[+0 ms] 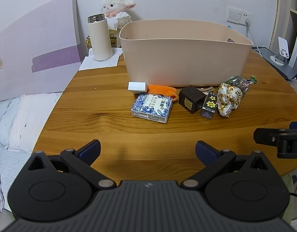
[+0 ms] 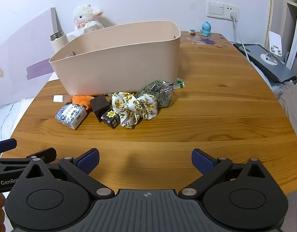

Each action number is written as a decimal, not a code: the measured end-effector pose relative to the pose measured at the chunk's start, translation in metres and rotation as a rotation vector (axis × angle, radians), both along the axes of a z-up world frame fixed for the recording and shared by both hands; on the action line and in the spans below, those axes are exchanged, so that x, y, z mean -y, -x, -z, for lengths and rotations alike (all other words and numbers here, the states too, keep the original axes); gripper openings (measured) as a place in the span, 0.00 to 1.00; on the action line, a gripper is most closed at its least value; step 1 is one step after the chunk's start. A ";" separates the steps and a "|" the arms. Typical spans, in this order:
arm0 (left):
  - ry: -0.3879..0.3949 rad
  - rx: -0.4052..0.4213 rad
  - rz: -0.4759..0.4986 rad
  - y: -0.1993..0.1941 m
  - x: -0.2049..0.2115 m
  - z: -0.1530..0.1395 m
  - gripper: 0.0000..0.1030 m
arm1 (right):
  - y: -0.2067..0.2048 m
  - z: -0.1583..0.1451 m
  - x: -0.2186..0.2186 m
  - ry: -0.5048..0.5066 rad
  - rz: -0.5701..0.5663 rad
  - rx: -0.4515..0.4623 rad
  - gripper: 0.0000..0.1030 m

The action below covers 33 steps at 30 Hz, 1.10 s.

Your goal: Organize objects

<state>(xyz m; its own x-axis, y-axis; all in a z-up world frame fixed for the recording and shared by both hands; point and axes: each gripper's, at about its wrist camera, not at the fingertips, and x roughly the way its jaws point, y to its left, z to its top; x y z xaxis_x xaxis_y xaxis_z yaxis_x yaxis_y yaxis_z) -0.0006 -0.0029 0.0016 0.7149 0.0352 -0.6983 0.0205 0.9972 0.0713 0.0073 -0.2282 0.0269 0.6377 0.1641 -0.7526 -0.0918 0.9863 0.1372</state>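
Observation:
A beige plastic bin [image 1: 183,58] [image 2: 117,61] stands on the wooden table [image 1: 148,133]. In front of it lie a white box [image 1: 137,87], an orange cloth [image 1: 163,89], a blue-and-white patterned box [image 1: 151,107] [image 2: 71,114], a dark brown cube [image 1: 191,99] [image 2: 99,104], a small black packet [image 1: 209,105] [image 2: 109,118], a flowered scrunchie [image 1: 228,98] [image 2: 133,109] and a bag of dried herbs [image 1: 237,83] [image 2: 160,92]. My left gripper [image 1: 147,151] is open and empty, near the table's front edge. My right gripper [image 2: 145,160] is open and empty, beside it to the right.
A cream thermos [image 1: 99,38] stands on a white napkin at the back left, with a plush lamb [image 1: 117,9] behind it. A phone stand [image 2: 273,52] on a grey slab sits at the right. A blue figurine [image 2: 206,29] is at the back. A bed lies left of the table.

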 end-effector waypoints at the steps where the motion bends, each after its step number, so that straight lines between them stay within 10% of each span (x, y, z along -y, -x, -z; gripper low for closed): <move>1: -0.001 -0.001 0.001 0.000 0.000 0.000 1.00 | 0.000 0.000 0.000 0.000 0.000 0.000 1.00; 33: 0.009 -0.011 -0.002 -0.002 0.000 0.002 1.00 | -0.003 0.003 -0.002 0.028 -0.005 0.000 1.00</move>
<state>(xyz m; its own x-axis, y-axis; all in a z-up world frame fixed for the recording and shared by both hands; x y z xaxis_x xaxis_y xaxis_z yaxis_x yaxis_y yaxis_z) 0.0013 -0.0029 -0.0006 0.7071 0.0301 -0.7065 0.0196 0.9979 0.0621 0.0101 -0.2266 0.0235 0.6370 0.1465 -0.7568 -0.0972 0.9892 0.1096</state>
